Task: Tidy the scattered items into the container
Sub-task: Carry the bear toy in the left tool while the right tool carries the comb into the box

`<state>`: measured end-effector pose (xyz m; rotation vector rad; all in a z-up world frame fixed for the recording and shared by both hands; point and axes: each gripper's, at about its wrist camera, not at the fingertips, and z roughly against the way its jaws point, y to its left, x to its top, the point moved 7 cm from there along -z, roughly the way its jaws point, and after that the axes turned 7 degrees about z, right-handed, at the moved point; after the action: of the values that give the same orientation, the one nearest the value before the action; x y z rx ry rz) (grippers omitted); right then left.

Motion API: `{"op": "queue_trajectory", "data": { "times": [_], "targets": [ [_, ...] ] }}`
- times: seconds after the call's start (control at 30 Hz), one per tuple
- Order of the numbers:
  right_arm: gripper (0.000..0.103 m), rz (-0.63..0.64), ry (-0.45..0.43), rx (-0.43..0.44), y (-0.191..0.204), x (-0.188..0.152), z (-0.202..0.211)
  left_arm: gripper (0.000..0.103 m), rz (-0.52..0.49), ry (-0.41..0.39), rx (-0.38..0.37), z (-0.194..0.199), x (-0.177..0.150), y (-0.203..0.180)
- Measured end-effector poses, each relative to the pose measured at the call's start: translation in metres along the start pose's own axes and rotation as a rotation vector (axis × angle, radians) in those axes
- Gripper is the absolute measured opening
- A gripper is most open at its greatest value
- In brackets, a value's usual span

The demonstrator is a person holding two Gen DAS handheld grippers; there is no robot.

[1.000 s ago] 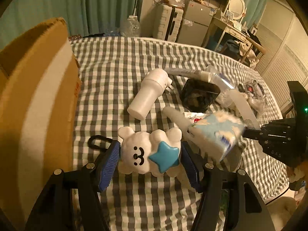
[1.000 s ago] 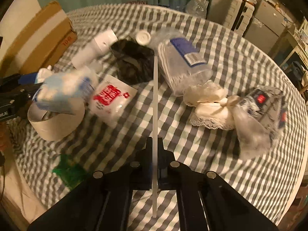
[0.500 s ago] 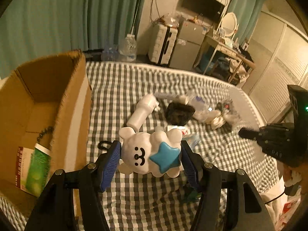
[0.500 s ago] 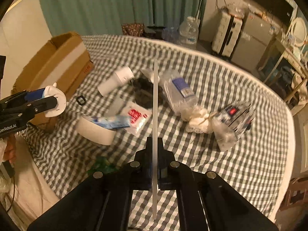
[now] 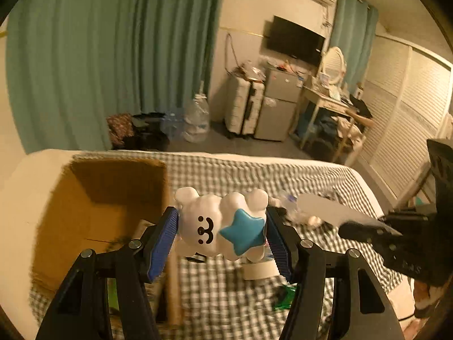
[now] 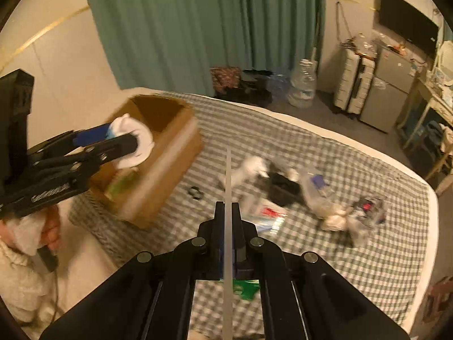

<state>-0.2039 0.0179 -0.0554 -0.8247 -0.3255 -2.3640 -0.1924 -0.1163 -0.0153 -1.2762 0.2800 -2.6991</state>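
Observation:
My left gripper [image 5: 222, 226] is shut on a white bear toy with a blue star [image 5: 220, 223] and holds it high above the bed, by the open cardboard box [image 5: 113, 198]. In the right wrist view the toy [image 6: 133, 141] hangs over the box [image 6: 170, 153]. My right gripper [image 6: 227, 215] is shut on a thin white flat strip [image 6: 228, 198], seen edge-on, raised above the checked bed. The strip also shows in the left wrist view [image 5: 331, 212].
Scattered on the checked blanket [image 6: 325, 255]: a white bottle [image 6: 249, 167], a black pouch [image 6: 283, 189], clear plastic bags [image 6: 320, 195], a red-and-white packet [image 6: 269, 212], a small black ring [image 6: 195, 192], green wrapping [image 6: 246, 289]. A green-labelled item [image 6: 121, 184] lies in the box.
Both grippers have risen well above the bed. The left one has carried the bear toy leftward over the box. The right one still holds the strip.

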Motion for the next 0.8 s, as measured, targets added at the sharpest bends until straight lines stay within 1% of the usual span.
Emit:
{"op": "queue_trajectory", "data": {
  "times": [0.1, 0.17, 0.2, 0.33, 0.4, 0.5, 0.6, 0.7, 0.8],
  "targets": [
    [0.002, 0.008, -0.022, 0.057, 0.027, 0.018, -0.004, 0.063, 0.014, -0.019, 0.045, 0.010, 0.009, 0.031],
    [0.002, 0.006, -0.027, 0.099, 0.045, 0.029, -0.013, 0.063, 0.032, -0.021, 0.071, 0.013, 0.011, 0.055],
    [0.002, 0.003, -0.026, 0.126, 0.054, 0.035, -0.020, 0.063, 0.042, -0.020, 0.091, 0.013, 0.012, 0.070],
    [0.002, -0.001, -0.017, 0.182, 0.083, 0.053, -0.047, 0.063, 0.080, -0.005, 0.149, 0.006, 0.009, 0.118],
    [0.002, -0.033, -0.016, 0.202, 0.095, 0.060, -0.067, 0.063, 0.104, 0.017, 0.172, -0.004, 0.004, 0.143],
    [0.002, -0.130, -0.018, 0.256, 0.108, 0.069, -0.102, 0.063, 0.126, 0.049, 0.197, -0.020, -0.007, 0.170],
    [0.002, -0.171, 0.013, 0.257, 0.122, 0.074, -0.142, 0.063, 0.140, 0.089, 0.211, -0.042, -0.015, 0.193],
    [0.003, -0.208, 0.037, 0.237, 0.126, 0.077, -0.180, 0.063, 0.137, 0.109, 0.215, -0.057, -0.020, 0.205],
    [0.005, -0.228, 0.027, 0.230, 0.123, 0.083, -0.196, 0.064, 0.138, 0.107, 0.214, -0.070, -0.020, 0.214]
  ]
}}
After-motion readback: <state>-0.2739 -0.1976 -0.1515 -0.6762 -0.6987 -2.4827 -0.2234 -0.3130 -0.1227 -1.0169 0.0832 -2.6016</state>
